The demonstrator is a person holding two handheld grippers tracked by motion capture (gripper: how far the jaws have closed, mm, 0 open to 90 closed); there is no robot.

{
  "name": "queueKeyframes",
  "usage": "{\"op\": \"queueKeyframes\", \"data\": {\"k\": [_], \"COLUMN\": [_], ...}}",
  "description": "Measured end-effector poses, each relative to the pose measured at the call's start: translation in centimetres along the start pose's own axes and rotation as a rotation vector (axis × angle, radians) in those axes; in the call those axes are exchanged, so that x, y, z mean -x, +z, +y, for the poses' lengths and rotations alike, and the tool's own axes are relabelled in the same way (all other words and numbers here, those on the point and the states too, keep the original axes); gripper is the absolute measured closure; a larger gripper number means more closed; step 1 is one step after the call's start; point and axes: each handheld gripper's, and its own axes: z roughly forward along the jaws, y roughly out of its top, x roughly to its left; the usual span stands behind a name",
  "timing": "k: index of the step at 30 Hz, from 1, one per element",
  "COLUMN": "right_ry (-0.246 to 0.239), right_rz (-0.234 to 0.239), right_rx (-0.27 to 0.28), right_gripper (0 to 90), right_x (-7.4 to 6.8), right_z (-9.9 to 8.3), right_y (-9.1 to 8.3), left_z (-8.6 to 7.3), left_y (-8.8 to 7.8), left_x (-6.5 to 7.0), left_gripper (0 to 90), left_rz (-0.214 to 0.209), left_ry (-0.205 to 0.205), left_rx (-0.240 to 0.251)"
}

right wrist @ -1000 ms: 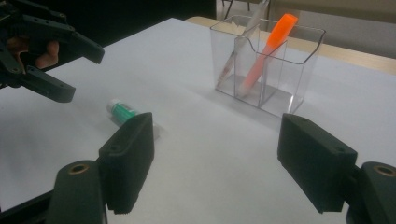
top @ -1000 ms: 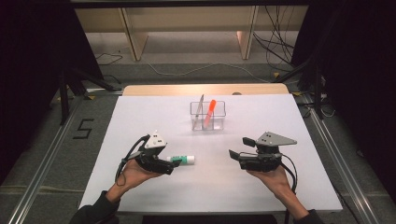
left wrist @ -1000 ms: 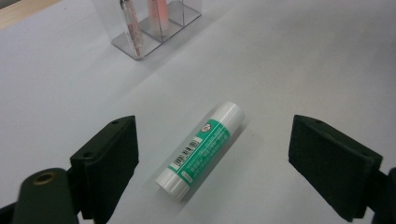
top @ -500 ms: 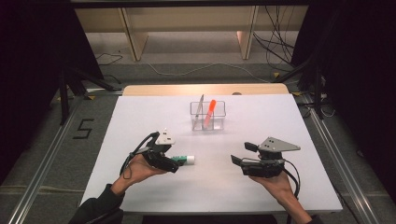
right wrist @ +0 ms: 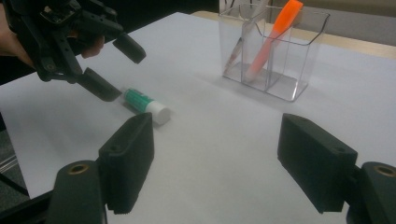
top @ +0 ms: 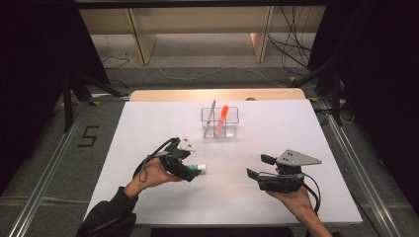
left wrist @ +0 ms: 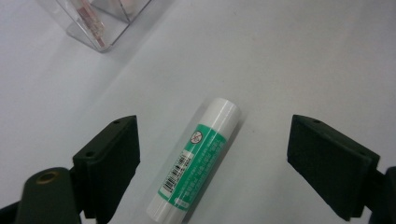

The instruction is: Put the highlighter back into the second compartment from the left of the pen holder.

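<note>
A green and white glue stick (top: 199, 169) (left wrist: 196, 161) (right wrist: 144, 105) lies flat on the white table (top: 296, 128). My left gripper (top: 189, 169) (left wrist: 212, 135) (right wrist: 120, 72) is open, tilted down, with one jaw on each side of the stick and neither touching it. My right gripper (top: 258, 166) (right wrist: 217, 126) is open and holds nothing, hovering at the front right and pointing left toward the stick. Farther back stands a clear divided holder (top: 232, 116) (left wrist: 100, 28) (right wrist: 303, 56) with an orange marker (top: 222, 118) (right wrist: 273, 39) and a thin pen (top: 212, 112) (right wrist: 236, 49) leaning inside.
The table's wooden far edge (top: 217, 95) lies behind the holder. Beyond it are shelf legs and cables on the floor (top: 197, 74). Metal rails (top: 44, 173) run along both sides of the table. Bare table surface lies between the two grippers.
My left gripper has moved right and forward, so its jaws now straddle the glue stick. My right gripper has drifted slightly toward the front right. The stick has not moved.
</note>
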Motion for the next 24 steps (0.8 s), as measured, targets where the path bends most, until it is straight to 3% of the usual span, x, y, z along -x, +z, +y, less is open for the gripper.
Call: {"op": "queueKeyframes", "data": {"k": [8,18,24], "right_ry": [0.008,0.006,0.008], "right_rz": [-0.004,-0.003,-0.002], "right_rx": [-0.004,-0.009,-0.011], "right_gripper": [28.0,27.9,27.9], "right_x": [0.0,-0.2,-0.2], "right_z": [-0.3,-0.5,-0.5], "right_y": [-0.2,-0.4,-0.5], "left_z": [0.3,0.6,0.9], "left_y": [0.8,1.4,1.8], "left_x": [-0.3,-0.4,-0.3], "left_gripper": [18.2,19.1,19.2], "left_rz": [-0.006,-0.011,-0.02], "left_ry": [0.04,0.056,0.102], "left_rx": [-0.063,-0.107,-0.169]}}
